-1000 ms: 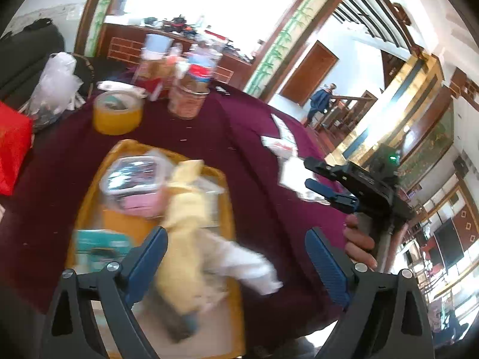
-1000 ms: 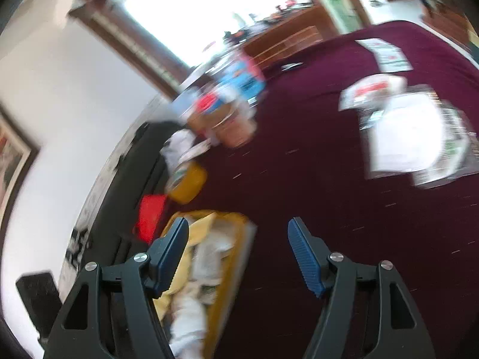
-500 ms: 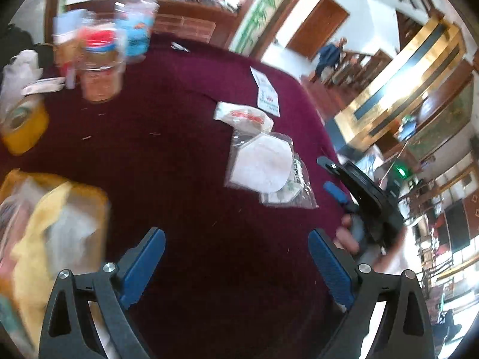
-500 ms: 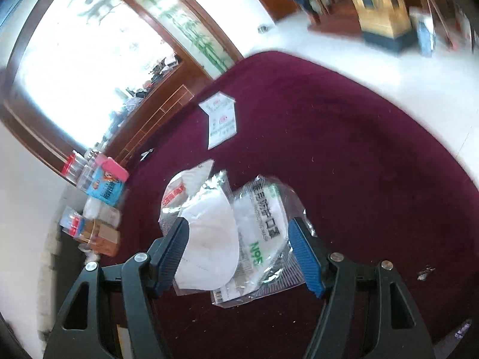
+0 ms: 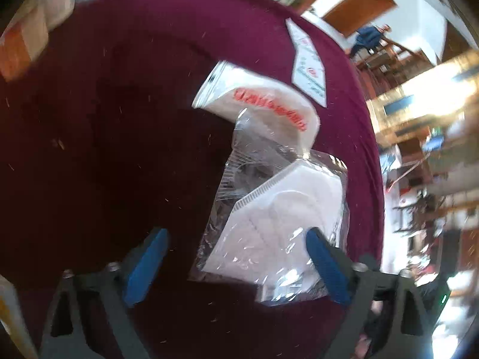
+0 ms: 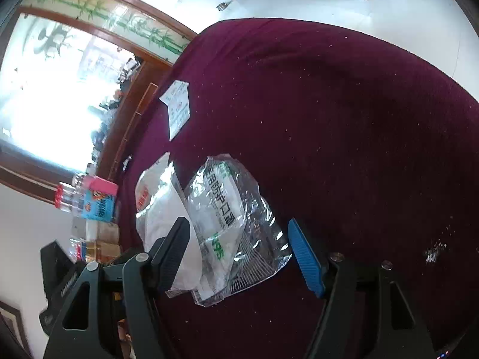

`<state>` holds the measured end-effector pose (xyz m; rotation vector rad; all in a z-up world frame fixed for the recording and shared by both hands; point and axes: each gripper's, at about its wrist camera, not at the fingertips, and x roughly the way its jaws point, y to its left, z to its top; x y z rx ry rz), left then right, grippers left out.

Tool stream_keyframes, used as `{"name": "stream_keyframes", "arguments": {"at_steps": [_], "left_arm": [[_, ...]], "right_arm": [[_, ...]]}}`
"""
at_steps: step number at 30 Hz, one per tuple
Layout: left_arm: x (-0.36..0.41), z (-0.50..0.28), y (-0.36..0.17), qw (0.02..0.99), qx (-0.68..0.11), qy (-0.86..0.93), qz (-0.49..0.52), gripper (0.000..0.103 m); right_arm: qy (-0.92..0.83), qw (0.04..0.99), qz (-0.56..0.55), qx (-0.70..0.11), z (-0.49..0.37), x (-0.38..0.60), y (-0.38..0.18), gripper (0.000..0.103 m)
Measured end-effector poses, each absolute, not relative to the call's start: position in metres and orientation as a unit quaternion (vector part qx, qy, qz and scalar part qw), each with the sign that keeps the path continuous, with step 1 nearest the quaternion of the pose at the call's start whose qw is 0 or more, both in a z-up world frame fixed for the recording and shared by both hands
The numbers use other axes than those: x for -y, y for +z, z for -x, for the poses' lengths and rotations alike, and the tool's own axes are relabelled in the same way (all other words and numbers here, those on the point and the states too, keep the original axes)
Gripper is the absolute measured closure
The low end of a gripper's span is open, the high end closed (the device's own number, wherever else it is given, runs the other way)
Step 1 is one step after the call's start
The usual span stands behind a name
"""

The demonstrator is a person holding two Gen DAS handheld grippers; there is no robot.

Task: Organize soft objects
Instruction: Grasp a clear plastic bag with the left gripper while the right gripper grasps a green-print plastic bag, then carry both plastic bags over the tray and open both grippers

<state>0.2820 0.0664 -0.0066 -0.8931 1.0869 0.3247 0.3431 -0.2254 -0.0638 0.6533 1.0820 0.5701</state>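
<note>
In the left wrist view, blurred by motion, the left gripper is spread wide over the maroon tablecloth, its jaws either side of a white folded mask in a clear bag; whether they touch the plastic is hard to tell. Behind it lies a red-lettered packet, partly overlapped, and a leaflet near the far table edge. In the right wrist view the right gripper is also spread, empty, above an N95-marked mask packet. Bare cloth stretches to the right.
</note>
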Motion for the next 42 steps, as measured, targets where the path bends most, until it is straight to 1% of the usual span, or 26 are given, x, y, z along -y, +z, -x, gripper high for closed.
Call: {"name": "stream_keyframes", "arguments": {"at_steps": [1,2,3,5,7,10,16,19,21,23,25,27,28,29,30,31,32,35,36,39,42], "left_arm": [[-0.066,-0.281,-0.007,0.749,-0.497,0.15,0.412,0.025],[-0.064,-0.281,-0.003,0.757,-0.49,0.155,0.403,0.045],[-0.06,-0.282,-0.002,0.76,-0.497,0.15,0.391,0.057],[-0.058,-0.279,-0.007,0.748,-0.508,0.131,0.407,0.098],[-0.057,-0.27,-0.005,0.743,-0.511,0.131,0.412,0.101],[-0.054,-0.242,0.012,0.755,-0.488,0.129,0.419,0.103],[-0.043,-0.167,0.044,0.77,-0.442,0.147,0.437,0.103],[-0.042,-0.125,0.043,0.768,-0.42,0.169,0.454,0.103],[-0.044,-0.11,0.036,0.761,-0.416,0.181,0.463,0.103],[-0.047,-0.091,0.028,0.756,-0.417,0.185,0.47,0.103],[-0.044,-0.084,0.025,0.76,-0.417,0.184,0.463,0.103],[-0.044,-0.072,0.023,0.765,-0.414,0.193,0.455,0.103],[-0.042,-0.067,0.022,0.764,-0.413,0.192,0.457,0.103],[-0.043,-0.063,0.02,0.763,-0.414,0.186,0.461,0.103],[-0.042,-0.062,0.019,0.762,-0.414,0.185,0.462,0.103],[-0.041,-0.057,0.02,0.763,-0.412,0.184,0.463,0.103],[-0.041,-0.052,0.02,0.765,-0.411,0.181,0.462,0.103],[-0.039,-0.041,0.017,0.766,-0.408,0.172,0.466,0.103],[-0.037,-0.036,0.015,0.766,-0.408,0.167,0.467,0.103],[-0.032,-0.023,0.014,0.769,-0.406,0.156,0.468,0.103],[-0.027,-0.01,0.022,0.78,-0.393,0.142,0.466,0.103]], "right_arm": [[0.26,0.772,-0.294,-0.501,-0.342,0.223,-0.063,0.035],[0.259,0.773,-0.289,-0.502,-0.341,0.222,-0.062,0.035],[0.258,0.774,-0.284,-0.503,-0.34,0.22,-0.062,0.035],[0.257,0.777,-0.276,-0.504,-0.342,0.218,-0.061,0.035],[0.257,0.779,-0.274,-0.502,-0.342,0.216,-0.061,0.035],[0.26,0.778,-0.274,-0.502,-0.343,0.217,-0.061,0.035],[0.282,0.769,-0.284,-0.499,-0.345,0.216,-0.063,0.035],[0.3,0.761,-0.278,-0.503,-0.345,0.209,-0.063,0.036],[0.306,0.765,-0.261,-0.503,-0.342,0.202,-0.06,0.043],[0.291,0.786,-0.225,-0.498,-0.338,0.195,-0.057,0.045],[0.276,0.809,-0.175,-0.49,-0.332,0.183,-0.052,0.048],[0.26,0.828,-0.123,-0.481,-0.326,0.17,-0.049,0.061],[0.25,0.839,-0.09,-0.475,-0.322,0.162,-0.047,0.065],[0.234,0.851,-0.051,-0.468,-0.318,0.152,-0.047,0.073],[0.219,0.861,-0.017,-0.459,-0.314,0.144,-0.046,0.085],[0.195,0.875,0.039,-0.442,-0.306,0.133,-0.047,0.092],[0.184,0.881,0.064,-0.431,-0.302,0.127,-0.047,0.098],[0.175,0.889,0.124,-0.405,-0.287,0.112,-0.047,0.103],[0.172,0.89,0.134,-0.401,-0.285,0.111,-0.047,0.103],[0.206,0.885,0.106,-0.404,-0.279,0.119,-0.04,0.103],[0.228,0.889,0.056,-0.392,-0.262,0.147,-0.022,0.103]]}}
